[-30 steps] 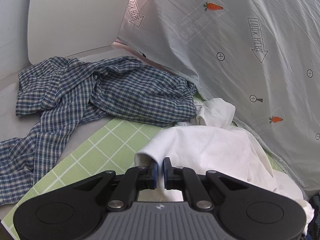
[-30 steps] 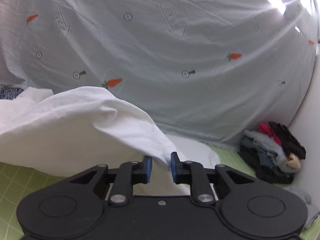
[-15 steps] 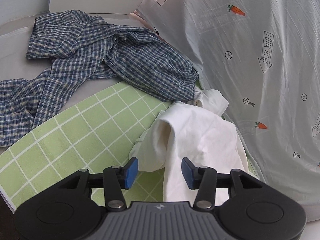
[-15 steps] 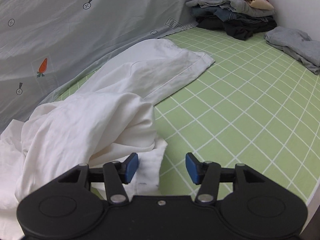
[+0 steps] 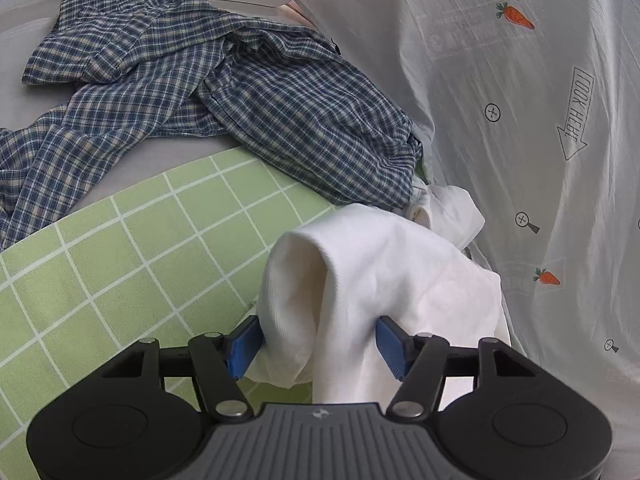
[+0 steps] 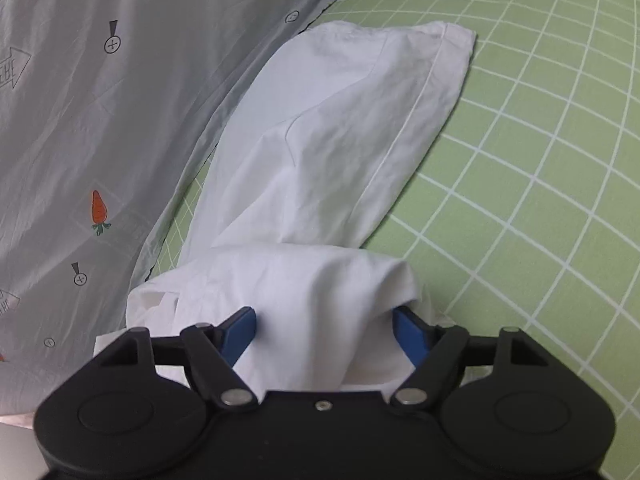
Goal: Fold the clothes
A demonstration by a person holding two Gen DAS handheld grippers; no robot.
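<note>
The white garment (image 5: 384, 264) bunches between the spread fingers of both tools (left (image 5: 318, 346), right (image 6: 330, 334)), ungripped

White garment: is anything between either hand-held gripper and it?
Nothing visible. The white garment bunches between the open jaws of the left hand-held gripper and the right hand-held gripper.

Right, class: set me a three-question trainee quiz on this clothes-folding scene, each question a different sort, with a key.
1. True or false: the left tool is clamped shut on the white garment.
2. What pattern has the shirt beyond the green mat? A striped B checked C plain
3. Fill in: white cloth bunches between the right tool's ___ pads.

Key: 1 false; 2 B; 3 blue
</note>
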